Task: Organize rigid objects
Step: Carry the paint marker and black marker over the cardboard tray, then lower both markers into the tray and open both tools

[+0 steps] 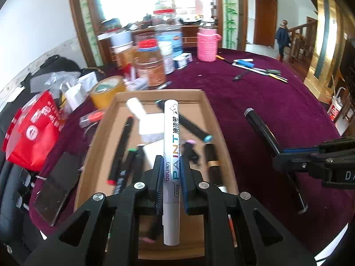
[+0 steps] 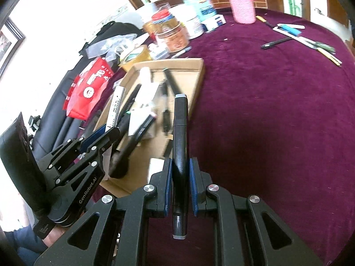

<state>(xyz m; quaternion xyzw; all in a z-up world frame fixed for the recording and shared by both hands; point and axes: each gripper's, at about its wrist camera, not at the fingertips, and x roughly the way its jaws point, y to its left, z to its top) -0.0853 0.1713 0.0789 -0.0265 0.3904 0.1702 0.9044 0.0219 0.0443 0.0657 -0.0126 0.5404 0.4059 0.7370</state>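
My left gripper is shut on a white paint marker, held above a shallow cardboard box that holds several black markers and a white bottle. To its right, over the purple cloth, my right gripper grips a black marker. In the right wrist view the right gripper is shut on that black marker, close to the right wall of the box. The left gripper with the white marker hangs over the box's left side.
Loose pens lie far right on the purple tablecloth. A pink jar, food jars, a tape roll and a red bag crowd the back and left. A dark flat slab lies left of the box.
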